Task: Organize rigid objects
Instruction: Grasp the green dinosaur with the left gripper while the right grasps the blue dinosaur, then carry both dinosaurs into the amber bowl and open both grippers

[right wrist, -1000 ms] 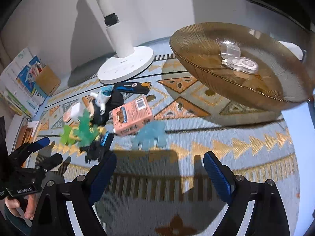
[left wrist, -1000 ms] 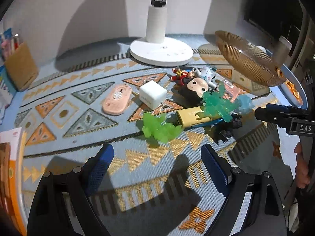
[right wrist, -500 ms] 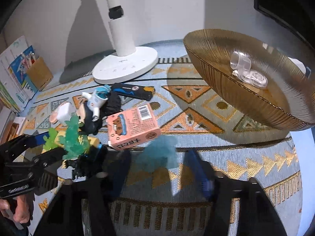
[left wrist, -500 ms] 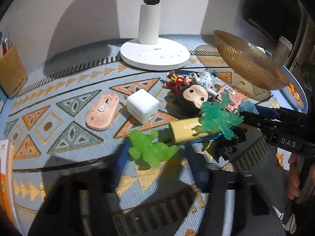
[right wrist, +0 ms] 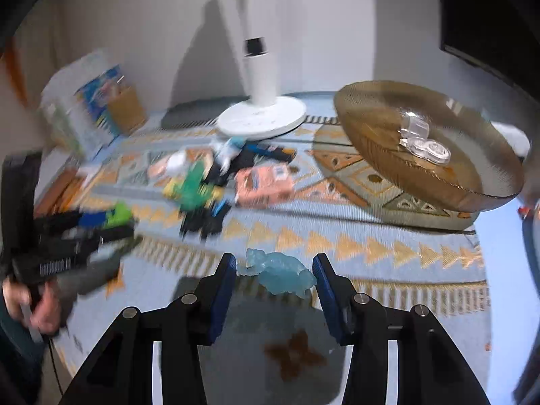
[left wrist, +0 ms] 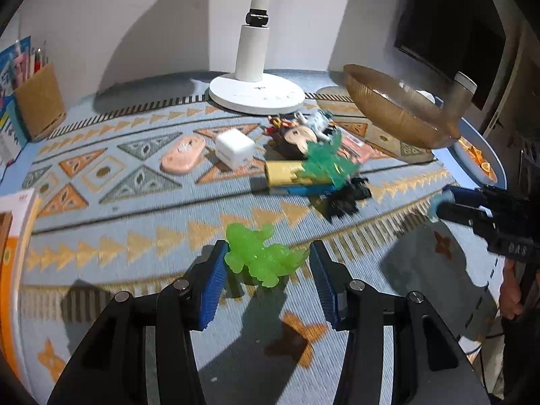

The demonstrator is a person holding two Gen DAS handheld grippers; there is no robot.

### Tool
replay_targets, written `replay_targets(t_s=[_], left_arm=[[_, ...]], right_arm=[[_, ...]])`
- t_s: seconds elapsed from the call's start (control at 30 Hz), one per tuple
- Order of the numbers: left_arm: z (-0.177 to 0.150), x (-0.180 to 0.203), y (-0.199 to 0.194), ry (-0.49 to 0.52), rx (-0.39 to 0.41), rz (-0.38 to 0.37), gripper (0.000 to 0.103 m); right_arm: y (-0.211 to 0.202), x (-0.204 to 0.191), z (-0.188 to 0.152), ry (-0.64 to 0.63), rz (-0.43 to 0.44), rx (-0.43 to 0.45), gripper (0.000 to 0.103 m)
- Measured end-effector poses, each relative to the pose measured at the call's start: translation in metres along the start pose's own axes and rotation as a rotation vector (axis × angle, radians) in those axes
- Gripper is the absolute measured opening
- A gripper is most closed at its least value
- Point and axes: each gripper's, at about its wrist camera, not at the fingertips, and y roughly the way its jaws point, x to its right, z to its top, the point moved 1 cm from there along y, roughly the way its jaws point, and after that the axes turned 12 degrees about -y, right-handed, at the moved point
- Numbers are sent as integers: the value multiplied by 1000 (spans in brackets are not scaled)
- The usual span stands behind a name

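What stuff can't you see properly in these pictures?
- Toy pile, right wrist view: motion blur smears the figures together.
- Black toy, left wrist view: dark, partly under the teal dinosaur; shape unclear.
- Clear items in the amber bowl: transparent, cannot identify.
- Orange box, left wrist view: cut off by the edge.
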Motion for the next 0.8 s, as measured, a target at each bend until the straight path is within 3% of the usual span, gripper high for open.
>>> replay_targets(t_s=[0.2,0.27,0.37,0.5,0.8], left_arm=[[-8,5,1,28,16,35,46],[-9,5,2,27,10,39,46],[-10,5,1,36,11,32,46],[-10,7,3,41,6,47,46],[-10,6,4,38,2,45,47]], right_arm=[[-11,8,-31,19,32,-22,47],[-11,11,-39,52,30,-38,60],[-14,5,-46,66,11,-37,69],[-7,-1,-52,98,31,-57,70],[-12,-1,-57,194,-13,-10,70]])
